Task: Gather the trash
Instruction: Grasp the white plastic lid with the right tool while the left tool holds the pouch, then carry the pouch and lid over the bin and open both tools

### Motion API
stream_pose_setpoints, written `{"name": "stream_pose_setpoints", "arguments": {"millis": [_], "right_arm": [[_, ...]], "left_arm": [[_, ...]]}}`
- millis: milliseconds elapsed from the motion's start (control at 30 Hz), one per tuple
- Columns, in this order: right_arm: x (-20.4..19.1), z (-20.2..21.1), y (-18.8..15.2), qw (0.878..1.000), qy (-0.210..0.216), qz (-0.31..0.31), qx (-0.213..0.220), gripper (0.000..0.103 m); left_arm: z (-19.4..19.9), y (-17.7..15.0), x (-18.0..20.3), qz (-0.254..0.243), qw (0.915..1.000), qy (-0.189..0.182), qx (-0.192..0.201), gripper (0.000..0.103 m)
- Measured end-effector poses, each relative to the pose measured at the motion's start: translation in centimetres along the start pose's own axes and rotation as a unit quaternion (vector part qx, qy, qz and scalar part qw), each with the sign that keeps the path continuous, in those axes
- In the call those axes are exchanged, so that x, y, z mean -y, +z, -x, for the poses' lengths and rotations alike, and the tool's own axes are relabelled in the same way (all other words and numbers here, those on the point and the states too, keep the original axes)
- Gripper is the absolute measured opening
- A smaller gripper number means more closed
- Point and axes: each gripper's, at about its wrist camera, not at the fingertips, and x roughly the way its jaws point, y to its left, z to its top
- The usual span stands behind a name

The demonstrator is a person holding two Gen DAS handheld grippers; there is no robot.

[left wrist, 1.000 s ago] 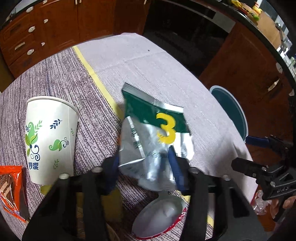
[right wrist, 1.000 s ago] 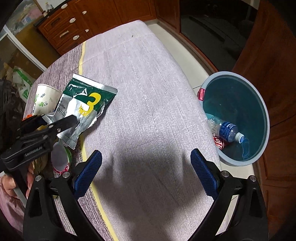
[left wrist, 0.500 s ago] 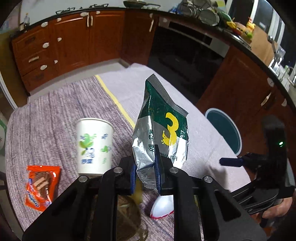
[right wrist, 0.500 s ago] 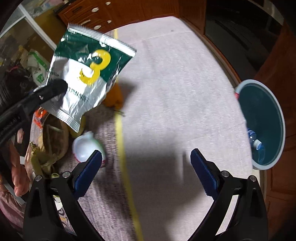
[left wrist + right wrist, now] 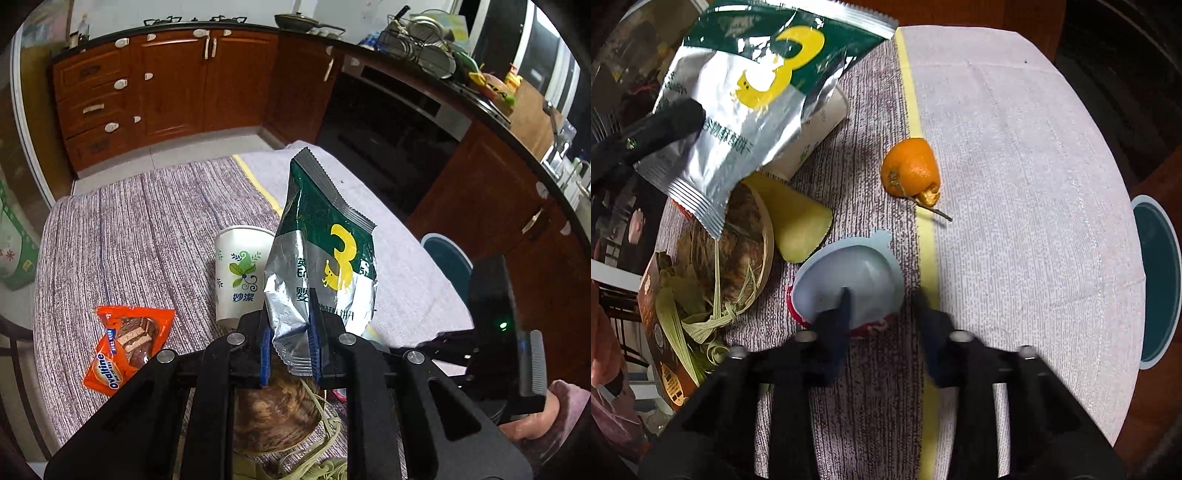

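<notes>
Left wrist view: your left gripper (image 5: 290, 343) has its fingers clamped on the foil snack bag (image 5: 321, 258), held upright mid-frame above the counter (image 5: 129, 229), paper cup (image 5: 240, 273) just behind.

Right wrist view: your right gripper (image 5: 881, 310) sits partly open, fingers straddling the yogurt cup (image 5: 849, 277) at lower center; the orange (image 5: 910, 168) is nearby, the bag upper left.

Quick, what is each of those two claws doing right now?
Left gripper: closed on the foil snack bag, held up off the table.
Right gripper: open, holding nothing, fingers either side of the yogurt cup's rim.
</notes>
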Motion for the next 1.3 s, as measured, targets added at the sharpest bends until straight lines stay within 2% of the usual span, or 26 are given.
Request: {"name": "stream_pose_setpoints", "arguments": {"millis": [133,633,833,1000,1067,1300], "right_arm": [[0.1,0.6,-0.3,1.0,0.0,-0.003,0.009,0.006],[6.5,7.7,-2.4,0.994,-0.033,-0.068,0.08,0.005],[11.3,11.6,-4.2,0.985,-0.044,-0.113,0.121,0.005],[16.1,14.4,-5.8,0.973,-0.054,-0.161,0.154,0.005],[19.2,15.1,-6.3,0.969,-0.057,-0.177,0.164,0.005],[26.1,15.9,-8.5,0.951,-0.062,-0.238,0.188,0.005]], "left_arm": [[-0.1,0.0,0.8,-0.002,1.0,-0.002,-0.002,0.017],[-0.2,0.8,7.6,-0.057,0.9982,-0.018,-0.009,0.017],[-1.0,1.2,11.5,-0.086,0.9956,-0.031,-0.017,0.017],[-2.3,1.6,15.3,-0.114,0.9922,-0.041,-0.029,0.017],[-3.2,1.7,17.3,-0.129,0.9899,-0.043,-0.037,0.017],[-7.3,2.3,23.7,-0.175,0.9809,-0.051,-0.069,0.017]]}}
